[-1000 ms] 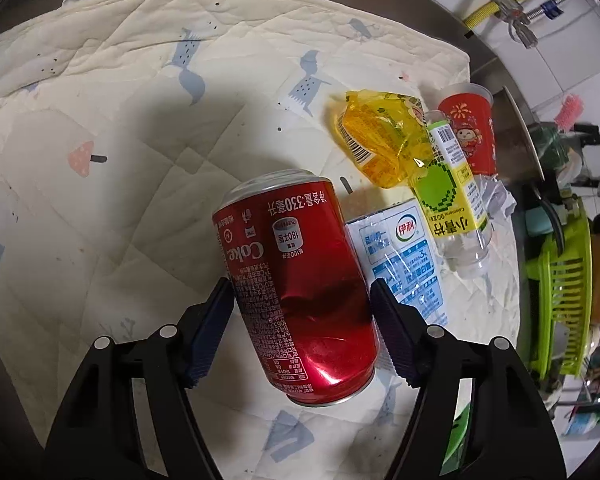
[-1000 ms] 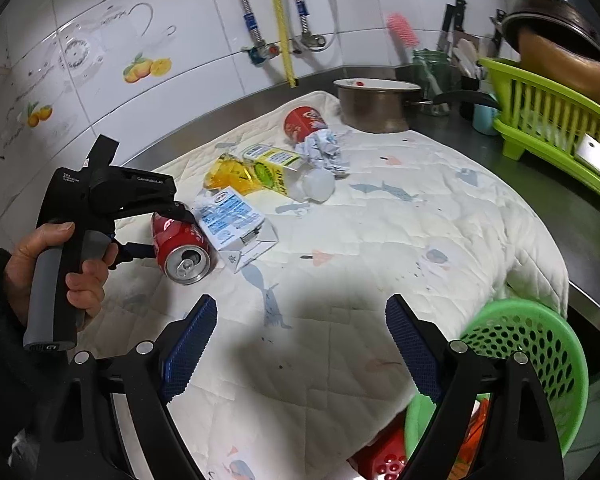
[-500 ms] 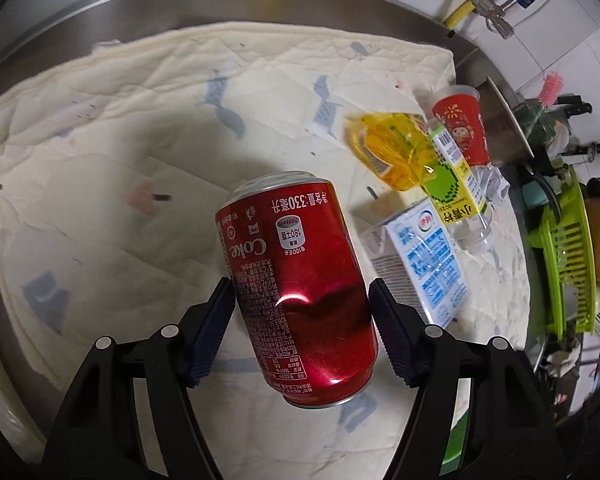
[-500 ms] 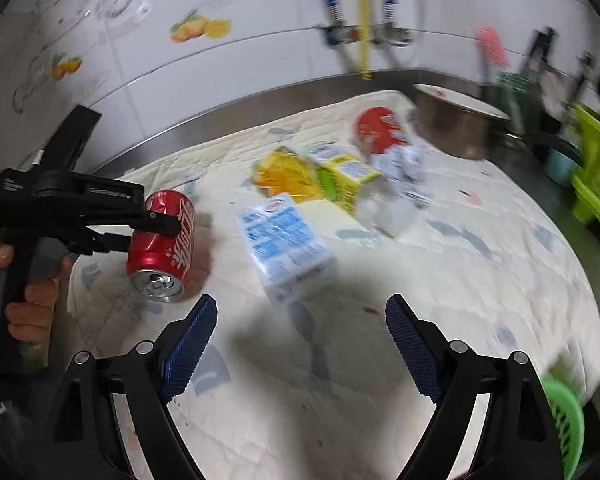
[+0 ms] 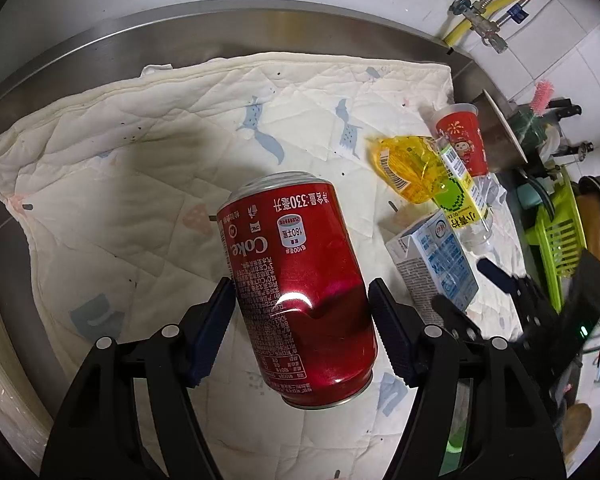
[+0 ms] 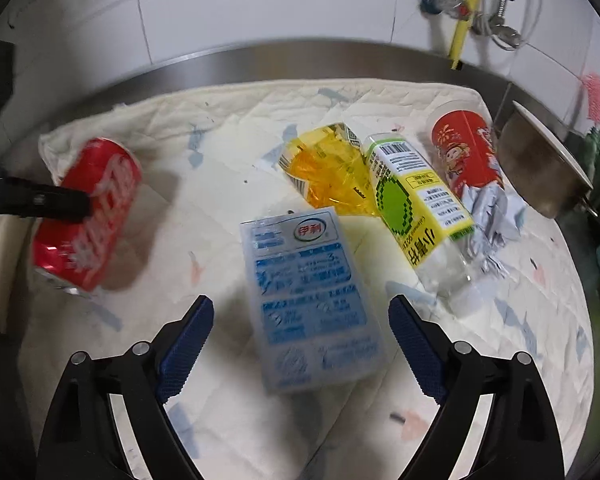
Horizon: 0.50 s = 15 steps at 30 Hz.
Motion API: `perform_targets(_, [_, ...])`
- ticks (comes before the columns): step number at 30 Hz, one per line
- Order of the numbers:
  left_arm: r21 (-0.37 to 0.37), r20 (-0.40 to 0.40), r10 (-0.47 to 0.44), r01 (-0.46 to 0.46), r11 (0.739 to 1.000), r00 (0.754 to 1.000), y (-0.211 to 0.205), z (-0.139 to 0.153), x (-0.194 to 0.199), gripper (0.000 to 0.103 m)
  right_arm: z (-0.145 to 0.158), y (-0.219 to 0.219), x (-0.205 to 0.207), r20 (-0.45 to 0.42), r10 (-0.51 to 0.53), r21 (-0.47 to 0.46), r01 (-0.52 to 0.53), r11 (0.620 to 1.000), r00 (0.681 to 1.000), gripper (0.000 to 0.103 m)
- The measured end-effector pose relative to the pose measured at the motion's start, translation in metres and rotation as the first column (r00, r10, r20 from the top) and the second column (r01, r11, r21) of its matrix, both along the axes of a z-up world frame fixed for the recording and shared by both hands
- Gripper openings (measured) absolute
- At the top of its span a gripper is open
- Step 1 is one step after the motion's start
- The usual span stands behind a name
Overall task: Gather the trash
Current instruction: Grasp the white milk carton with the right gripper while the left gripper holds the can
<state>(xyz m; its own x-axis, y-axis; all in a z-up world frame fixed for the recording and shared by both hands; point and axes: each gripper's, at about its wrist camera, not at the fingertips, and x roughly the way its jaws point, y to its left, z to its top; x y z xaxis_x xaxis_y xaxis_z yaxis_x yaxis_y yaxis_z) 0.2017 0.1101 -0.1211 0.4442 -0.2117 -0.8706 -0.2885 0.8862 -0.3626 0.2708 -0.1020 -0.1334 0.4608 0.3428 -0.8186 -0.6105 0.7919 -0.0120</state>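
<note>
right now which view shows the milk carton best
The right wrist view: the milk carton lies face up, centred, just beyond the open right gripper. The left wrist view shows it only small and off to the side, beside the red can.

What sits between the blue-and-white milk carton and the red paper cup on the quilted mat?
In the right wrist view, the yellow-labelled clear bottle lies between the milk carton and the red paper cup, with crumpled paper beside the cup.

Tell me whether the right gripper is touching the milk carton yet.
Apart. The right wrist view shows the right gripper open, cloth visible between each pad and the milk carton.
</note>
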Motion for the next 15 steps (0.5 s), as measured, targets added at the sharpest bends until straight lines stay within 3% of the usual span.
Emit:
perform_targets(8, [0.000,0.000,-0.009,0.009,1.000,1.000,0.002,-0.002,-0.002,0.067,-0.020,0.016,0.020,-0.036,0.014,-0.057,-0.016,0.998,0.999,0.086])
perform_targets(13, [0.004,0.008,-0.014,0.014,1.000,1.000,0.000,0.001,-0.003,0.067,-0.028,0.019,0.024,-0.065,-0.002,-0.051,-0.002,0.999,0.998,0.067])
perform_targets(15, [0.005,0.011,-0.017,0.017,1.000,1.000,-0.002,0.002,-0.004,0.067,-0.028,0.017,0.022,-0.064,-0.010,-0.044,0.007,0.999,0.998,0.067])
